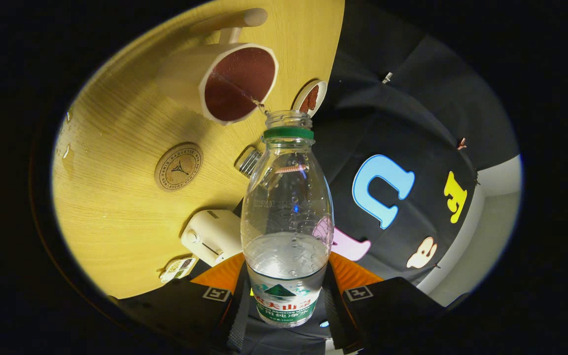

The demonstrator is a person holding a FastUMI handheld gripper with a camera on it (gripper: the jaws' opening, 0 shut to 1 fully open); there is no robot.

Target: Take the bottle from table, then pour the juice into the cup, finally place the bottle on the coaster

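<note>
Gripper (286, 296) clamped on bottle (287, 217), both fingers pressing its lower body (base hidden). Mouth near the cup (225, 81); coaster (179, 166) well apart.

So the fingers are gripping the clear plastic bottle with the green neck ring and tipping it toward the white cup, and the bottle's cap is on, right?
Not quite. The gripper view shows the clear plastic bottle with the green neck ring uncapped, its mouth open. Otherwise correct: the fingers grip it, tipped toward the white cup.
</note>
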